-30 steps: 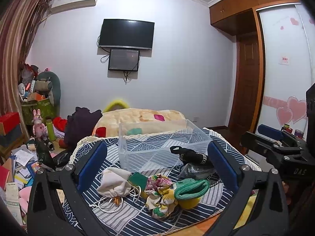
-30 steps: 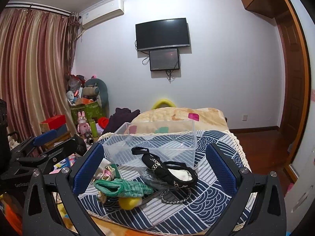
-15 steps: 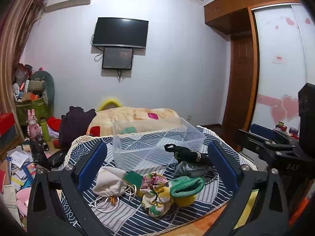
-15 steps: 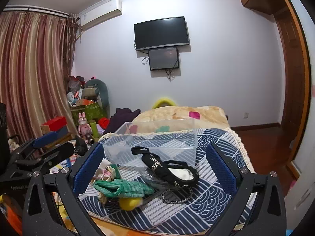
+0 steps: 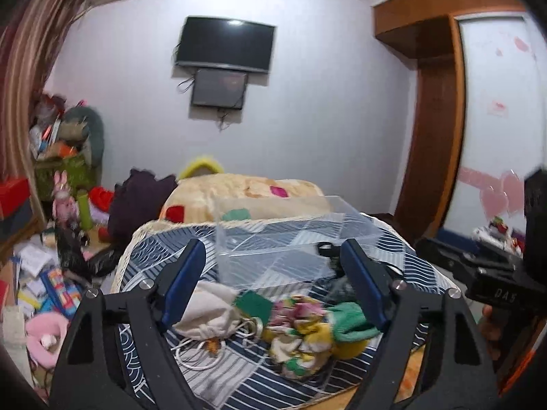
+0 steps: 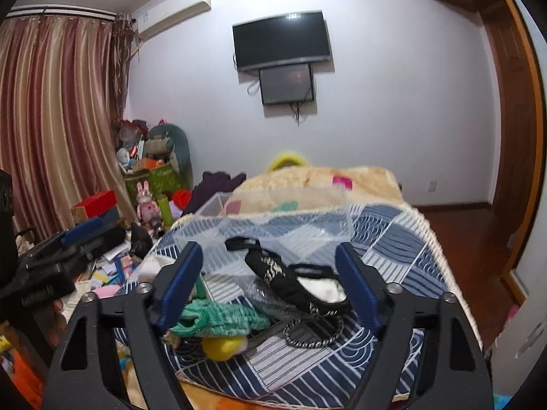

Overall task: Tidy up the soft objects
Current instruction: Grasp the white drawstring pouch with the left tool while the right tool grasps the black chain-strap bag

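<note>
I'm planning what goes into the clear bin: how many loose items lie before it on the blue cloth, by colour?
White pouch: 1
Green pieces: 2
Floral bundle: 1
Yellow ball: 1
Black bag: 1
Clear plastic wrap: 1
Total: 7

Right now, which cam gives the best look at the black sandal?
Right wrist. The black sandal lies nearly whole between that gripper's fingers, straps and pale insole showing, in front of the clear bin. In the left wrist view only a strap loop and dark edge show; the gripper's finger covers the rest.
</note>
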Available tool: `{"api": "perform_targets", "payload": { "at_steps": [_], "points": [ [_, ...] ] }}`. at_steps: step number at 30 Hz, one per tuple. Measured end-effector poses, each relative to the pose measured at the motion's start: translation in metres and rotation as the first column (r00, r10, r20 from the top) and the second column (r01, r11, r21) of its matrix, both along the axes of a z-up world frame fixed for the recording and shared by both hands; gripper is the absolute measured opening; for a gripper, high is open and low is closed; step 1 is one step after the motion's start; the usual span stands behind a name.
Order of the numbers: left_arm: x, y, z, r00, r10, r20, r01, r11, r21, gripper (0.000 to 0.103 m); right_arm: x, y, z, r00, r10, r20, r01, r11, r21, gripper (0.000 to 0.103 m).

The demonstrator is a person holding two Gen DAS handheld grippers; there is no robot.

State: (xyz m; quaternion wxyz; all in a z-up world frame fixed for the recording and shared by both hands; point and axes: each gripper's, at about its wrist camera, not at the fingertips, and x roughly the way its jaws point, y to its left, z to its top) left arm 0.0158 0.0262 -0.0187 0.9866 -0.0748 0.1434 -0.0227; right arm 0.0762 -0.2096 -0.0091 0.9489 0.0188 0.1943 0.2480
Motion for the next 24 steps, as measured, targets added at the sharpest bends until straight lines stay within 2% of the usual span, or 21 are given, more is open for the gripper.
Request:
{"api": "perform_targets", "payload": {
  "at_steps": [3,4,13,15,17,21,22,24],
  "points": [
    [0.012,0.016,-0.010,0.998,0.019,-0.054,-0.021,0.999,-0.032,0.065,0.012,0.001,-0.011,0.999,-0.001,-0.053,0.001,1.000,-0.002,0.065],
    [0.017,0.020,-0.015,0.997,0.031,-0.071,-0.034,0.999,-0.031,0.064,0.017,0.000,-0.015,0.997,-0.005,-0.071,0.004,1.000,-0.005,0.065],
    [0.044,0.041,-0.052,0.979,0.098,-0.177,-0.102,0.995,-0.013,0.063,0.036,0.007,-0.031,0.991,-0.042,-0.128,0.034,0.997,-0.063,0.064],
    [0.048,0.044,-0.060,0.975,0.101,-0.197,-0.104,0.995,-0.003,0.063,0.040,0.010,-0.037,0.988,-0.068,-0.142,0.054,0.994,-0.099,0.058],
    [0.053,0.045,-0.066,0.971,0.102,-0.216,-0.104,0.995,0.003,0.063,0.043,0.010,-0.042,0.984,-0.064,-0.168,0.048,0.994,-0.096,0.056],
    [0.065,0.050,-0.086,0.958,0.113,-0.264,-0.116,0.993,0.006,0.063,0.046,0.007,-0.045,0.980,-0.063,-0.188,0.048,0.995,-0.082,0.041],
    [0.068,0.052,-0.090,0.955,0.114,-0.274,-0.120,0.993,-0.002,0.060,0.046,0.007,-0.046,0.980,-0.063,-0.188,0.049,0.996,-0.079,0.039],
    [0.071,0.055,-0.095,0.949,0.096,-0.301,-0.112,0.993,-0.035,0.040,0.047,0.004,-0.046,0.979,-0.057,-0.195,0.045,0.997,-0.066,0.031]
  ]
}}
